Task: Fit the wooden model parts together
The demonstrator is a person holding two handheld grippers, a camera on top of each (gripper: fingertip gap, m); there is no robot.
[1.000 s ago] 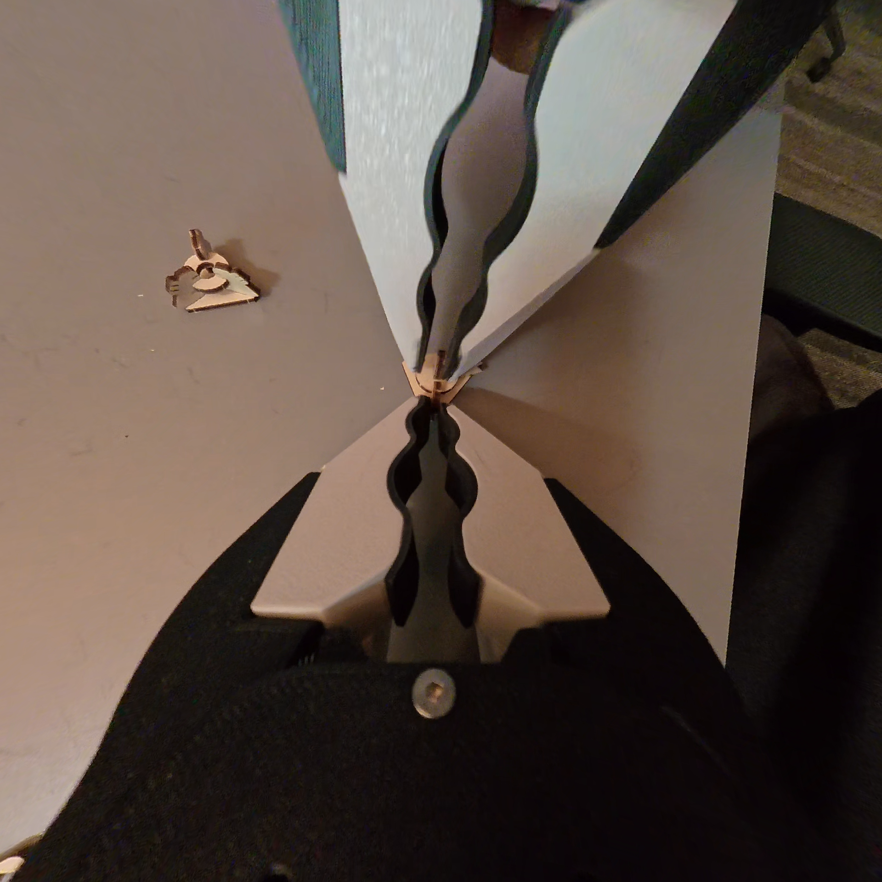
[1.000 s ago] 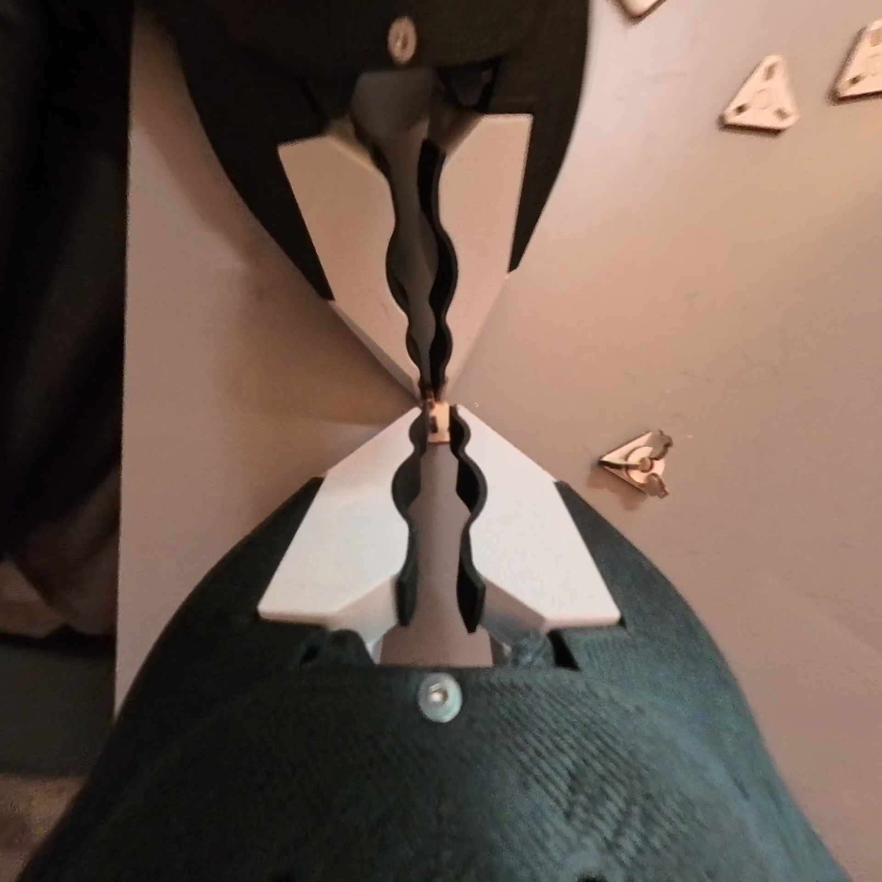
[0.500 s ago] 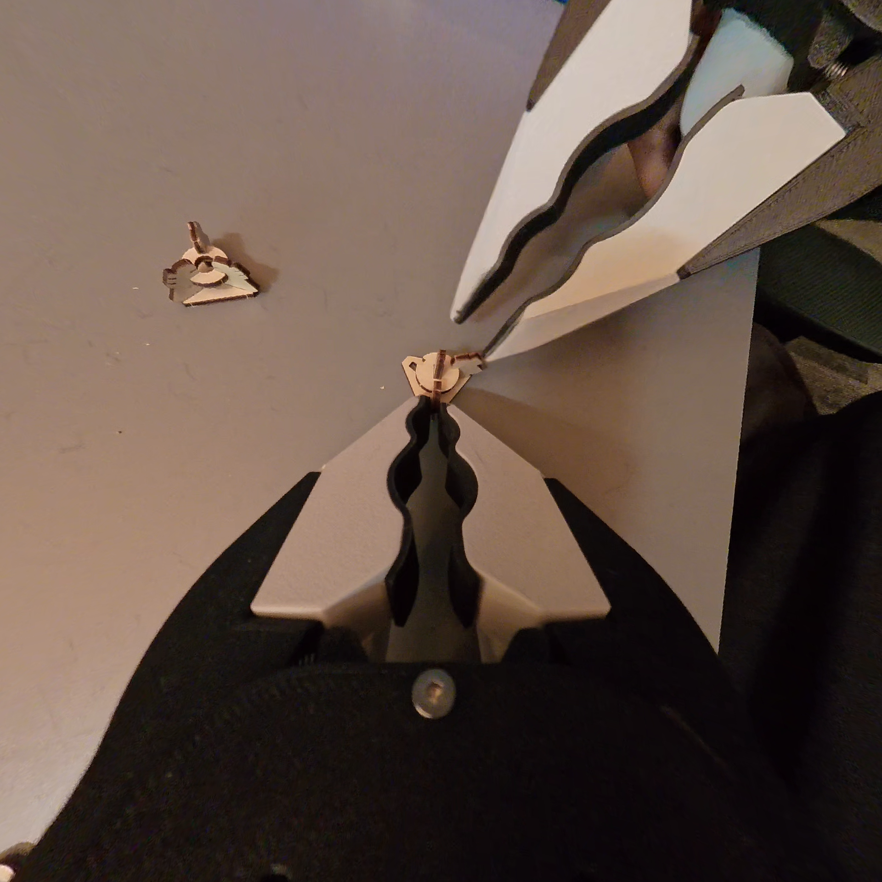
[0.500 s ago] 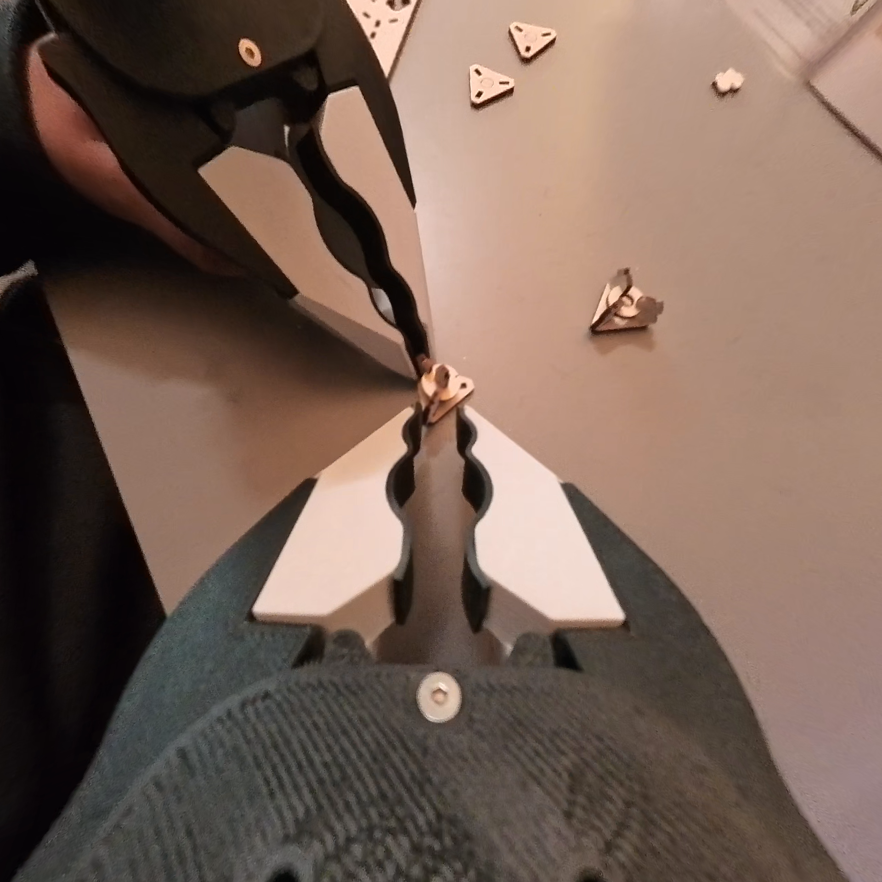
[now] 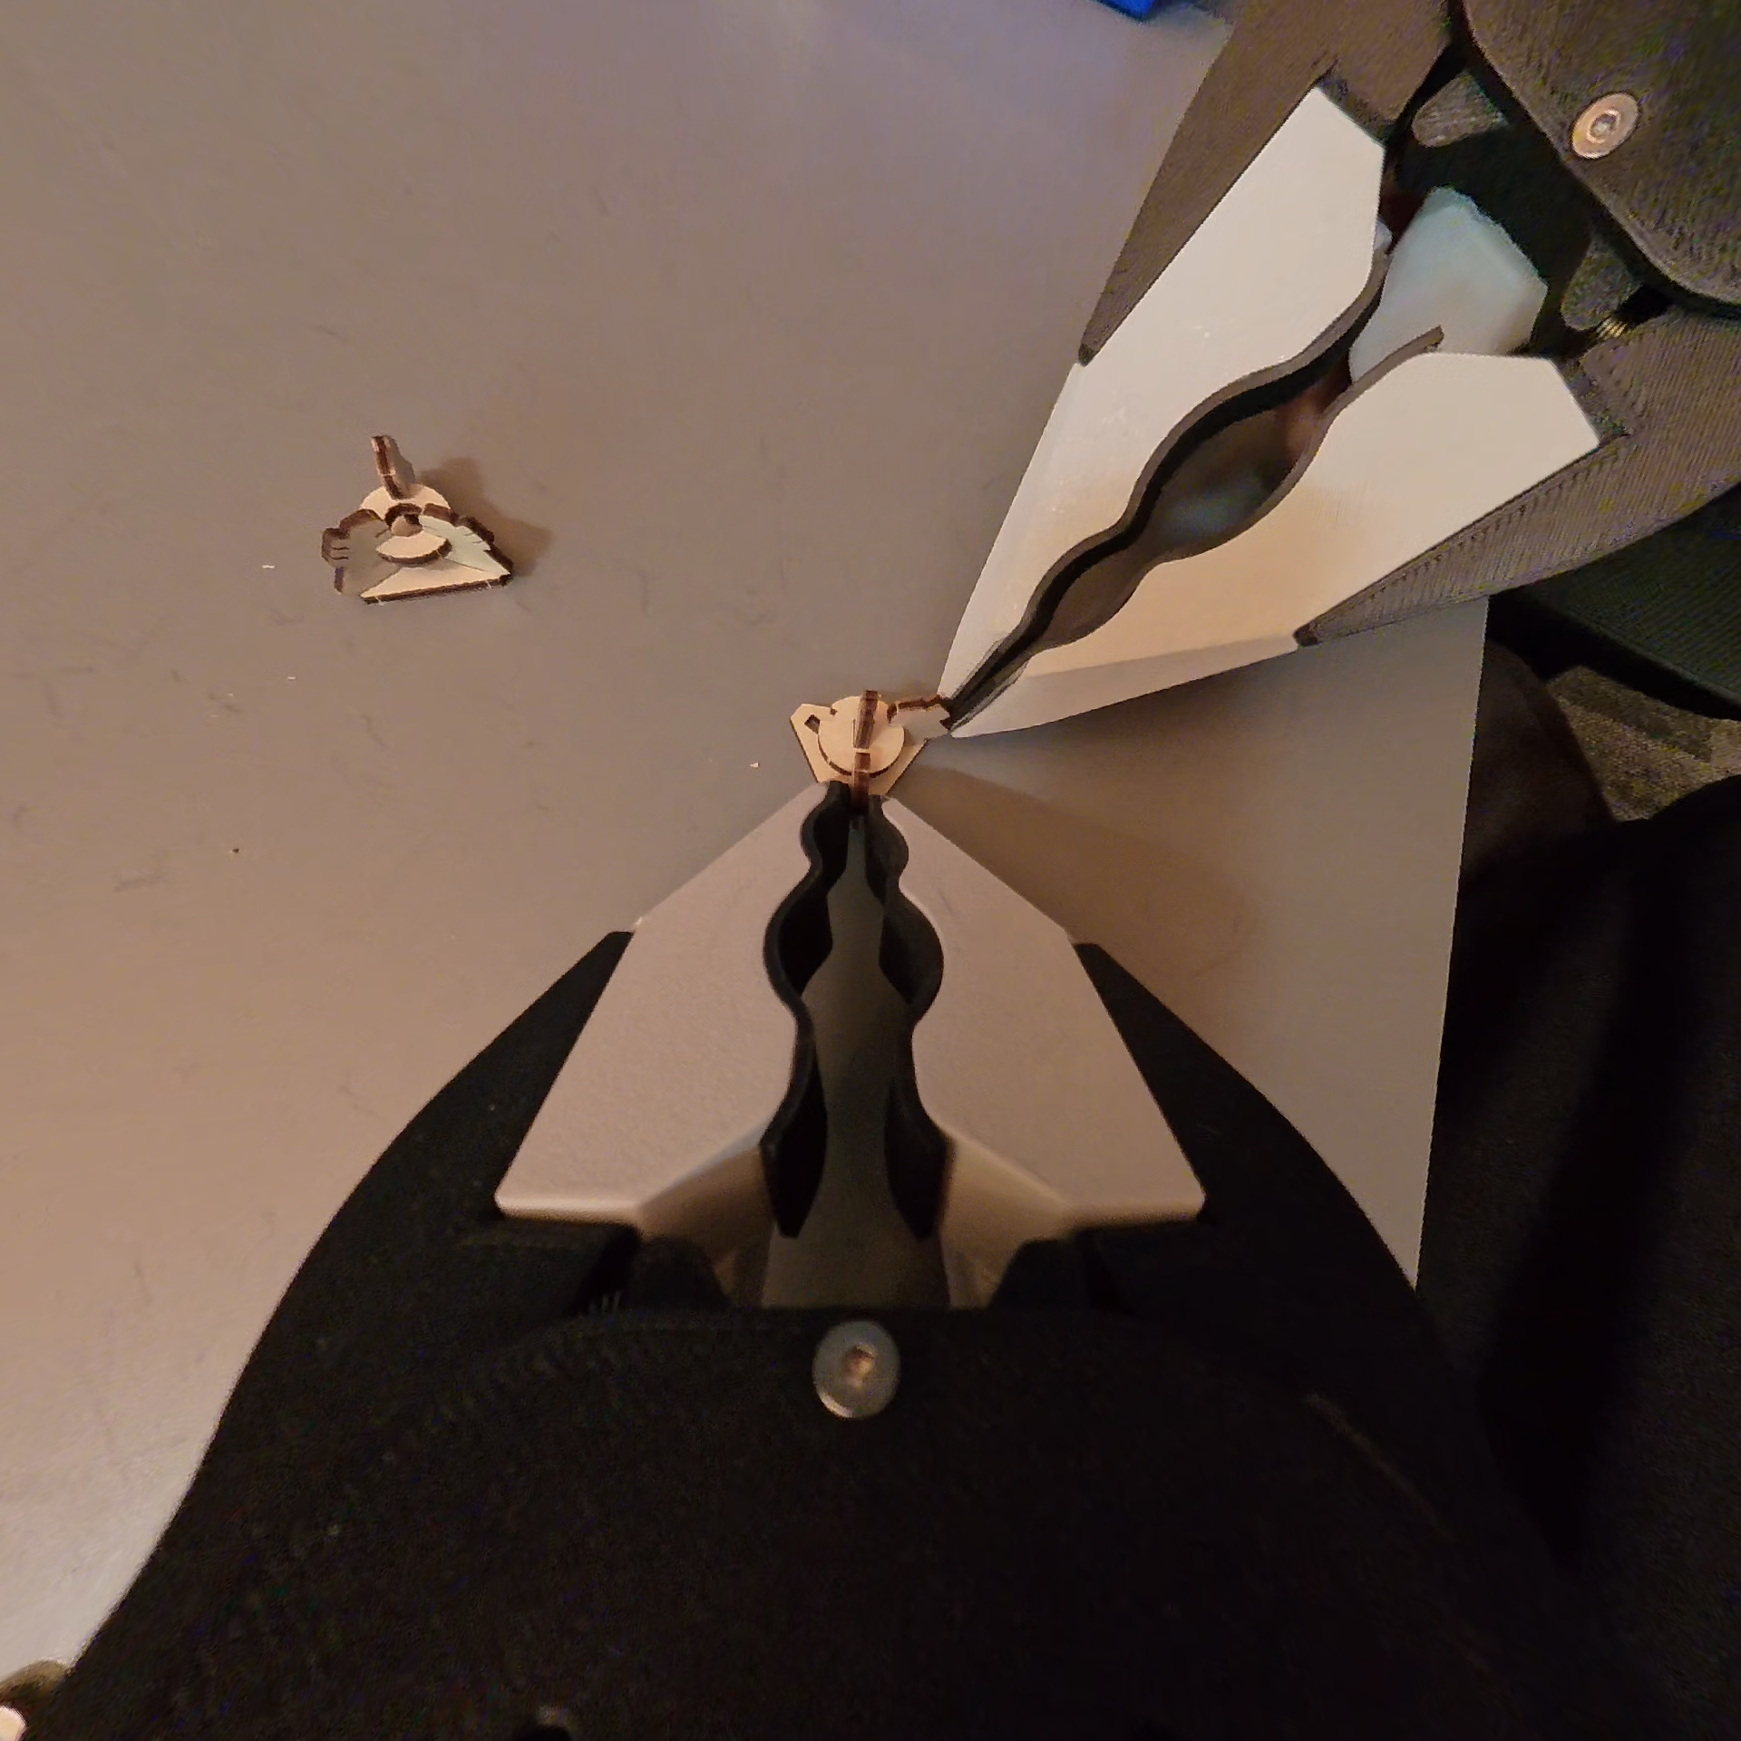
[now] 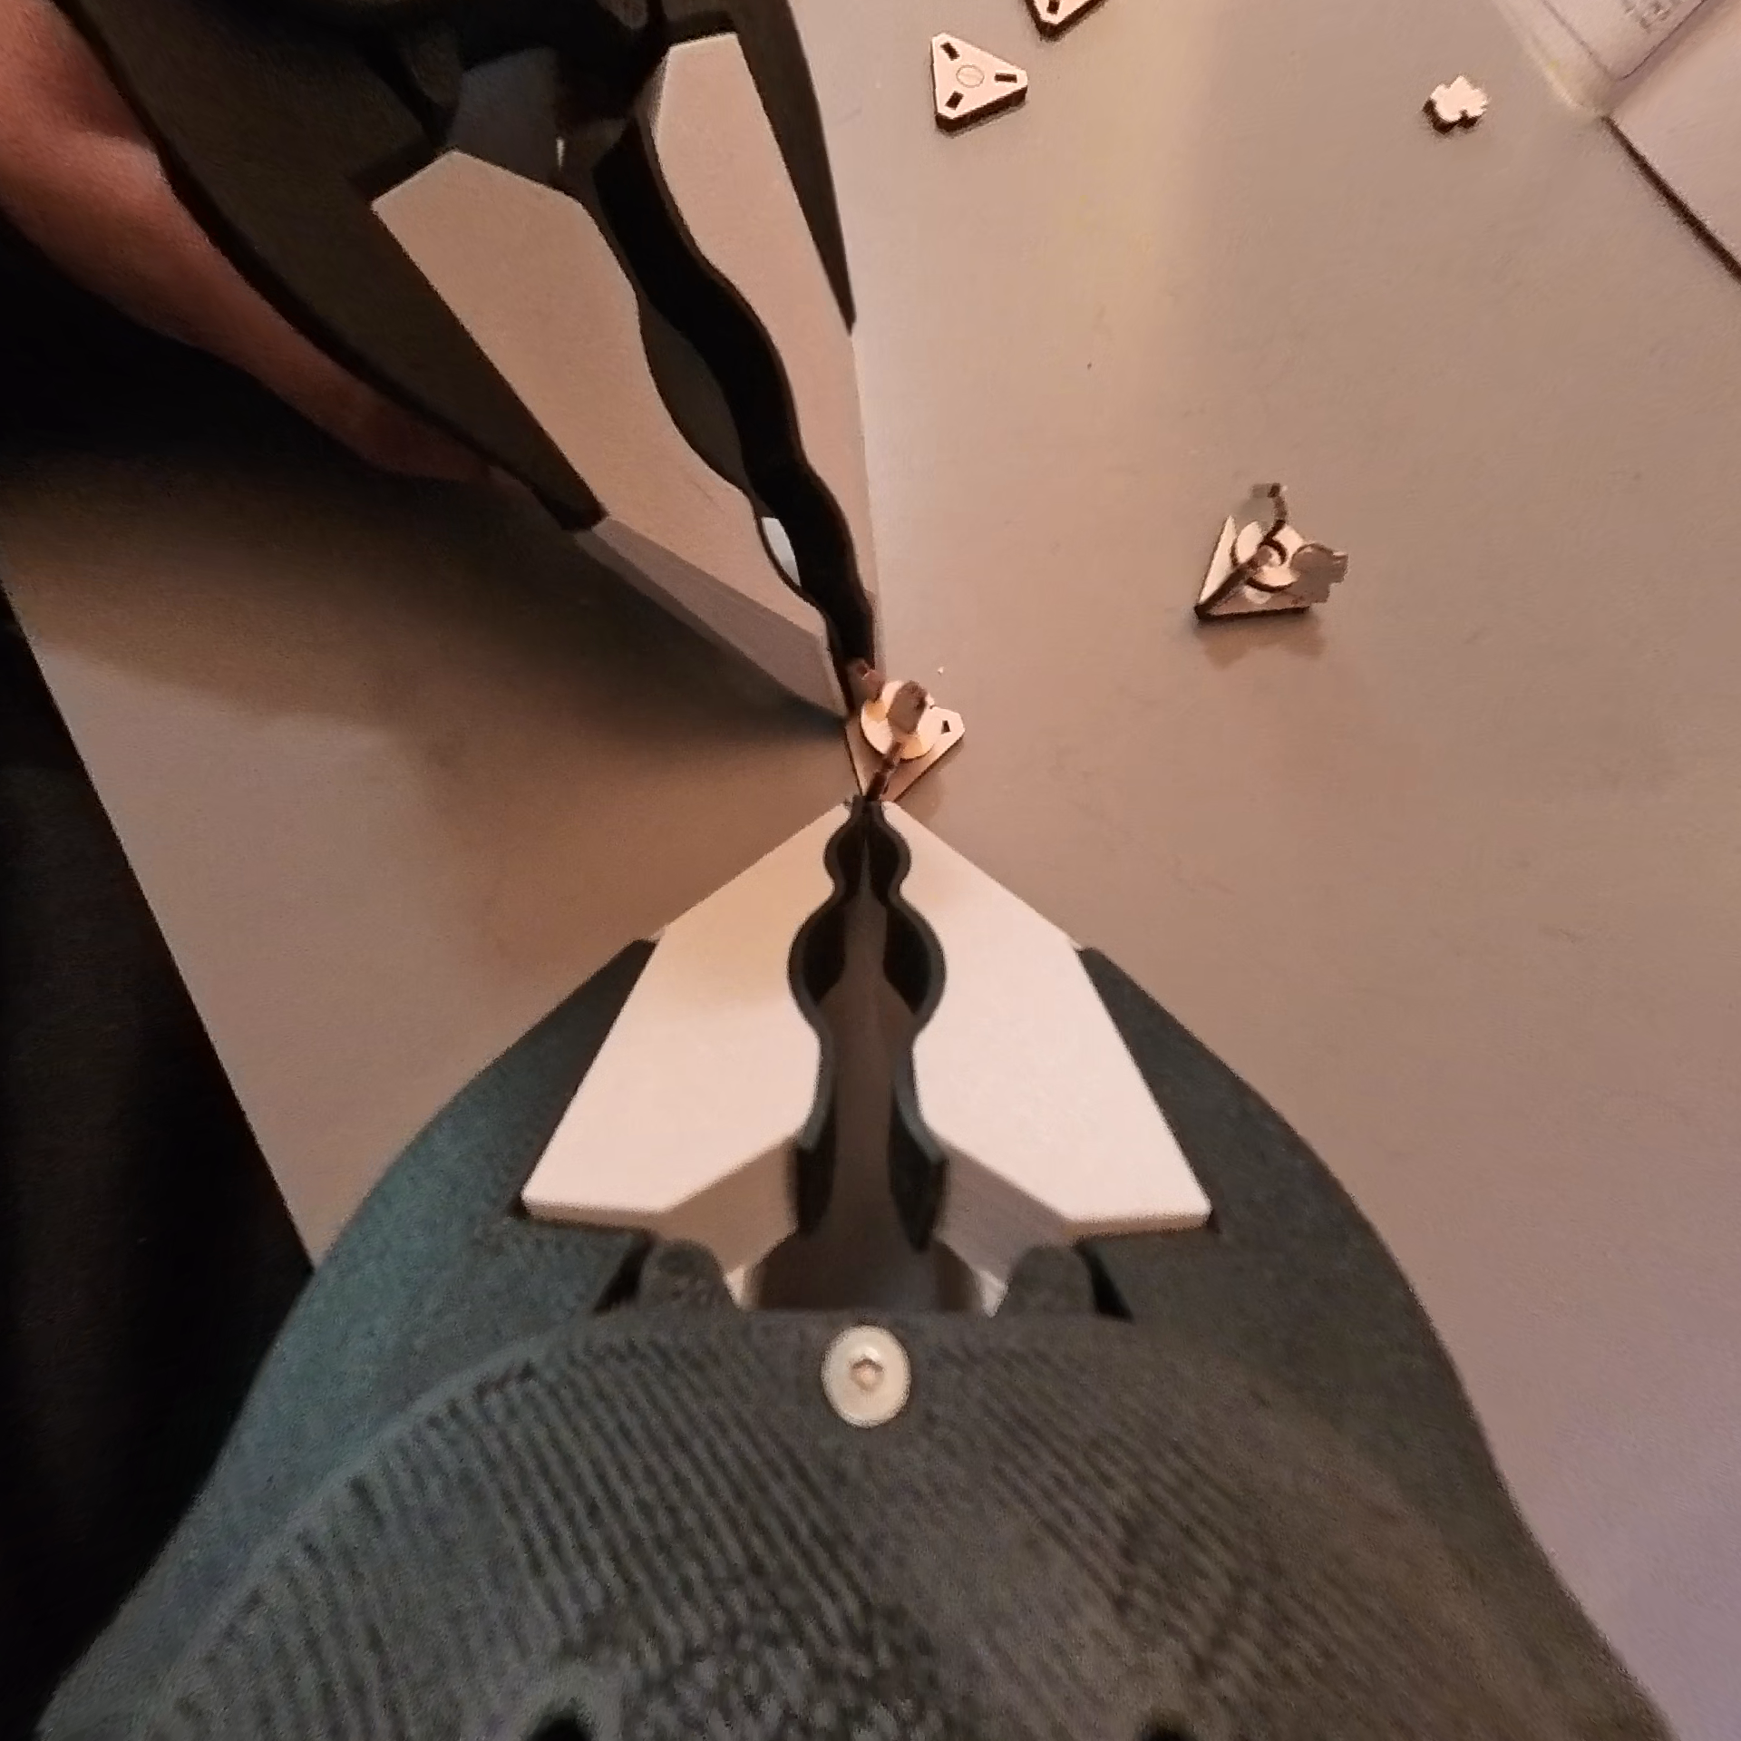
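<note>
A grey table point(image 5: 283, 235) fills both views. The landmark is a small wooden assembly point(image 5: 862, 744) near the table's middle: a flat triangular plate with a round disc on top and a thin upright wooden tab through it.

In the left wrist view, to the far left of that assembly, well apart, lies a second, similar wooden assembly point(image 5: 414, 551) flat on the table. Just below the landmark, the left gripper point(image 5: 855, 801) is clenched, its two black fingertips pinching the near end of the upright tab. Up and to the right of it, the right gripper point(image 5: 953, 708) comes in at a slant, its tips closed on a small wooden hook-shaped piece point(image 5: 919, 705) at the assembly's right corner.

In the right wrist view, a hand point(image 6: 188, 283) shows at upper left behind the left gripper. Well right of the landmark lie the second assembly and, farther up, flat wooden triangles point(image 6: 975, 80) and a small wooden bit point(image 6: 1456, 99).
</note>
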